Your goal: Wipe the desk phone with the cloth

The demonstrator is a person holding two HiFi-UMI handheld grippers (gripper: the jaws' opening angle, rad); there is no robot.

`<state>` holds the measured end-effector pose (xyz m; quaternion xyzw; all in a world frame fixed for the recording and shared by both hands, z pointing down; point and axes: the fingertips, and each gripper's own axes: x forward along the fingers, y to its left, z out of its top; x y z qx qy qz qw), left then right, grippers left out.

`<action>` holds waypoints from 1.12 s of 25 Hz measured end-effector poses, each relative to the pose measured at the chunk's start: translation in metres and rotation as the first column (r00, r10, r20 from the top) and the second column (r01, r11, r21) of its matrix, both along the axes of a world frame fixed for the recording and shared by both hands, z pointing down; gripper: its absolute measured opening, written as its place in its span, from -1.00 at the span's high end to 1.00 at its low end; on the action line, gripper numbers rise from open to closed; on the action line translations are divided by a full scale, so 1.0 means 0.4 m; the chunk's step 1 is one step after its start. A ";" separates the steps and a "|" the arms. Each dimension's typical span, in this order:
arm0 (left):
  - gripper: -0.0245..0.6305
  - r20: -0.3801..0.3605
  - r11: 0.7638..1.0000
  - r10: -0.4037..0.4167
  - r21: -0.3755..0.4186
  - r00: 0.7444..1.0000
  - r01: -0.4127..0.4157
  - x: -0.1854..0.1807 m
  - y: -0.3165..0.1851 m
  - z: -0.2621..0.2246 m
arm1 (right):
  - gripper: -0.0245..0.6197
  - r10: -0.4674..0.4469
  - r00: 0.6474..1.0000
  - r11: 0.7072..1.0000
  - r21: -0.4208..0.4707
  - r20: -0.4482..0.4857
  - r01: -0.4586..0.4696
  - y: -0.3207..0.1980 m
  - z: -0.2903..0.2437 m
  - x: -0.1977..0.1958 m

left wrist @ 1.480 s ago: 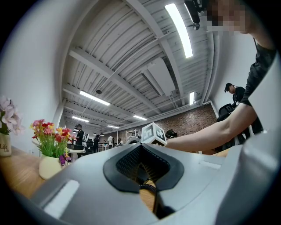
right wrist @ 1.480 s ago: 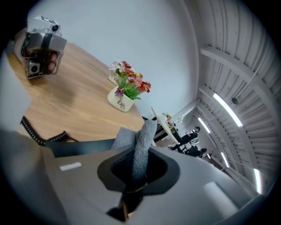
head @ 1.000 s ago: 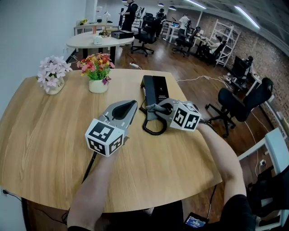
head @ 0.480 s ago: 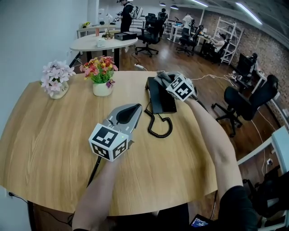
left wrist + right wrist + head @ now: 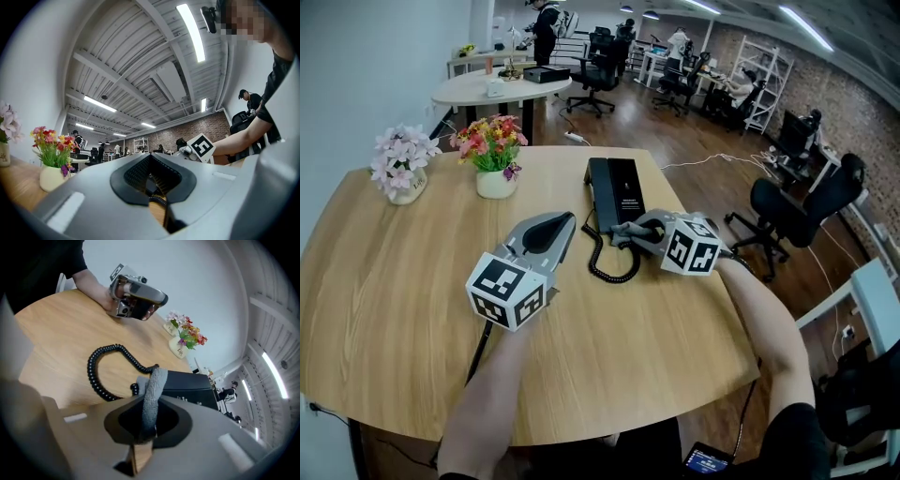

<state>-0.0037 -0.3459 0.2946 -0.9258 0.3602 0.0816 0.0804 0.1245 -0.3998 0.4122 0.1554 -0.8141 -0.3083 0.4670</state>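
A black desk phone (image 5: pixel 617 190) lies flat on the round wooden table (image 5: pixel 394 281), and its coiled cord (image 5: pixel 602 264) loops toward me. My right gripper (image 5: pixel 622 235) is at the phone's near end, shut on a grey cloth (image 5: pixel 630 228). In the right gripper view the cloth (image 5: pixel 152 392) stands up between the jaws just in front of the phone (image 5: pixel 190 385), beside the cord (image 5: pixel 101 369). My left gripper (image 5: pixel 569 219) hovers left of the phone, shut with nothing in it; the left gripper view shows only a thin slit between its jaws.
A white pot of bright flowers (image 5: pixel 494 155) and a pot of pale pink flowers (image 5: pixel 398 169) stand at the table's far left. An office chair (image 5: pixel 787 211) is off the right edge. A white round table (image 5: pixel 492 86) stands behind.
My right gripper swept with the cloth from the phone's near end to its far end, then came back to the near end. The left gripper stayed put.
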 end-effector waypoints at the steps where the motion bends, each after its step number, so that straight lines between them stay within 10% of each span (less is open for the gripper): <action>1: 0.92 0.000 1.000 0.001 0.000 1.000 -0.001 0.001 0.000 0.000 | 0.87 0.006 1.000 1.000 0.002 0.020 -0.006 -0.005 -0.015 0.009; 7: 0.92 -0.004 1.000 0.004 0.001 1.000 -0.004 0.000 -0.002 0.005 | 0.87 0.258 0.870 0.925 0.153 0.420 -0.348 -0.313 -0.265 0.040; 12: 0.92 -0.007 1.000 0.012 0.003 1.000 -0.012 0.005 0.000 0.004 | 0.87 0.341 0.849 0.882 0.174 0.405 -0.437 -0.461 -0.257 0.032; 16: 0.92 -0.004 1.000 0.015 0.005 1.000 -0.015 0.013 0.005 -0.002 | 0.87 0.346 0.884 0.904 0.140 0.316 -0.404 -0.448 -0.195 0.052; 25: 0.92 0.002 1.000 0.009 0.000 1.000 -0.009 0.004 0.003 0.000 | 0.87 -0.015 0.998 0.998 0.057 0.068 0.012 -0.004 0.008 0.041; 28: 0.92 0.005 1.000 0.011 -0.001 1.000 -0.011 0.005 0.001 0.002 | 0.87 0.029 0.990 0.997 0.073 0.135 -0.039 -0.056 -0.049 0.065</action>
